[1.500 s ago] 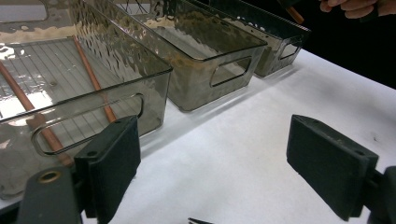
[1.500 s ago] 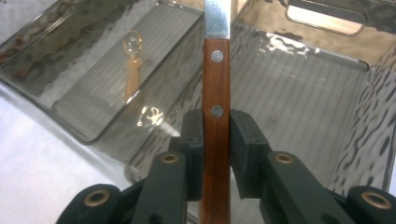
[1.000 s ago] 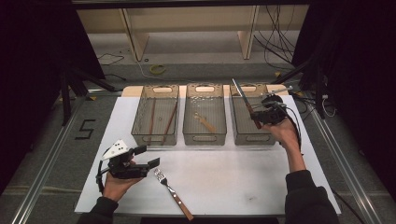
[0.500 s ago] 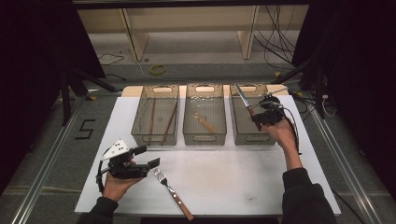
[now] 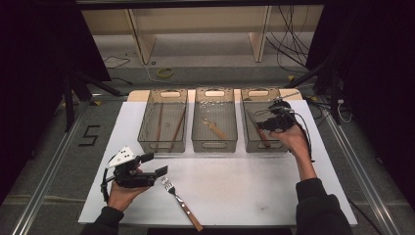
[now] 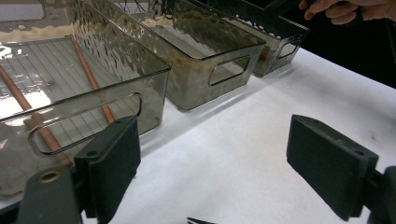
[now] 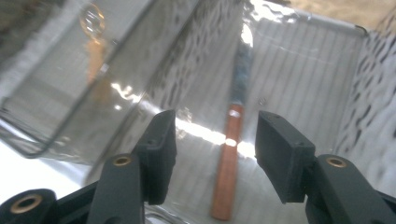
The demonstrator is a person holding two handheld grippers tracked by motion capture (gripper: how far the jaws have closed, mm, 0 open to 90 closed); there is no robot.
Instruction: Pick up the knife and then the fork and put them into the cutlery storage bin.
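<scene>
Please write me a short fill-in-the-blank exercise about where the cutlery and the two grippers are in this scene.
1. The knife with the wooden handle lies in the ____ bin, counted from the left in the high view.
2. The fork lies on the white ____ in front of the bins, not in a bin.
3. The jaws of the right gripper, which have just been opening, stand ____ above the knife.
4. The left bin holds two ____.

Missing words: third; table; open; chopsticks
</scene>
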